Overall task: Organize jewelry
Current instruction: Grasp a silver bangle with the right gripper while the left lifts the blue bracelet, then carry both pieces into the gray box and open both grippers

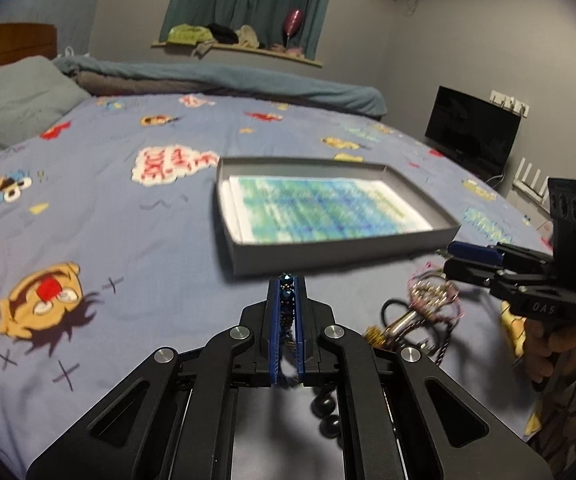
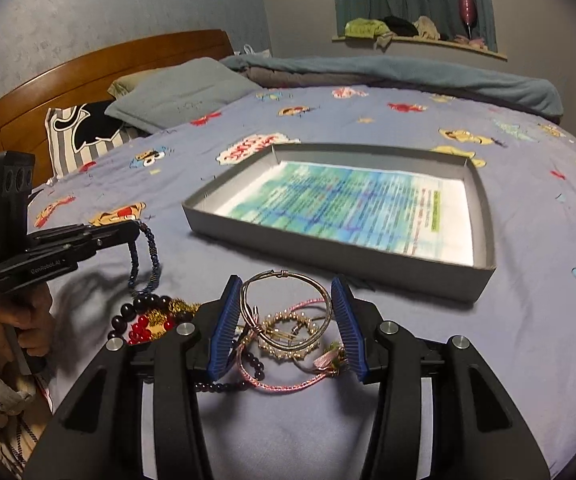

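- Left wrist view: the left gripper (image 1: 287, 280) is clenched on a dark blue beaded bracelet (image 1: 287, 292), its beads pinched between the 2 blue pads above the patterned bedsheet (image 1: 128, 220). The grey tray (image 1: 328, 236) lies just ahead; the right gripper (image 1: 454, 258) hovers over the jewelry pile (image 1: 428, 304).
- Right wrist view: the right gripper (image 2: 286, 280) stands released, fingers spread around a metal bangle (image 2: 286, 300) atop the pile. The bracelet (image 2: 144, 260) dangles from the left gripper (image 2: 134, 230), at left.

One grey box (image 2: 368, 268). One dark blue beaded bracelet (image 2: 138, 256). One metal bangle (image 2: 288, 276). One pink cord bracelet (image 2: 284, 386). One pearl ring bracelet (image 2: 288, 344). Two pillows (image 2: 184, 92).
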A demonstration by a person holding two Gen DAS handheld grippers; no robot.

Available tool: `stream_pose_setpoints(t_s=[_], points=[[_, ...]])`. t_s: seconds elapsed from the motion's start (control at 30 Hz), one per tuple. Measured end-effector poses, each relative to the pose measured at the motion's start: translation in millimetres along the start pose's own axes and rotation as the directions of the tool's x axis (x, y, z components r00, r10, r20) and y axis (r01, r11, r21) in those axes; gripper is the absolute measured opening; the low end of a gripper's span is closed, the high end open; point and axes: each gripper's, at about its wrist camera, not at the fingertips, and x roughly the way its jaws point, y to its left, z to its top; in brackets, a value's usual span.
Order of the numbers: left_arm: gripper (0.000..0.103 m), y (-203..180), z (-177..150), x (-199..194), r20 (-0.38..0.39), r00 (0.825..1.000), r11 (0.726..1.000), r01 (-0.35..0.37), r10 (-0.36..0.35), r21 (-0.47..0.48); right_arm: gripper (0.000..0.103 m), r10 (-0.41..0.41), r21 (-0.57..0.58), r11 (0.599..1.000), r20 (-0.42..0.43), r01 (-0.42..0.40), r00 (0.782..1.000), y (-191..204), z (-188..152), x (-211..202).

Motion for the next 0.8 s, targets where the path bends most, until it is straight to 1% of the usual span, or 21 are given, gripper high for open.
stream_pose_setpoints(t_s=[0.2, 0.53, 0.7, 0.8], points=[[0.007, -7.9, 17.3, -5.3, 0.028, 0.999, 1.0, 0.022, -0.023, 0.021, 0.046, -0.015, 0.008, 1.0, 0.018, 0.015, 1.0, -9.5, 9.9, -3.5], [0.007, -15.6, 55.5, 2.6, 0.065, 0.997, 0.998, 0.043, -0.046, 0.043, 0.046, -0.048, 0.04, 0.998, 0.033, 0.047, 0.998, -39.3, 33.5, 4.9], [0.007, -18.7, 80.7, 18.0, 0.079, 0.995, 0.998, 0.053, -0.057, 0.042, 0.046, -0.059, 0.047, 0.997, 0.019, 0.058, 0.998, -51.5, 47.3, 21.2], [0.007, -18.8, 92.4, 34.4, 0.07, 0.995, 0.997, 0.064, -0.066, 0.032, 0.046, -0.071, 0.054, 0.996, -0.006, 0.071, 0.997, -59.3, 54.1, 37.8]])
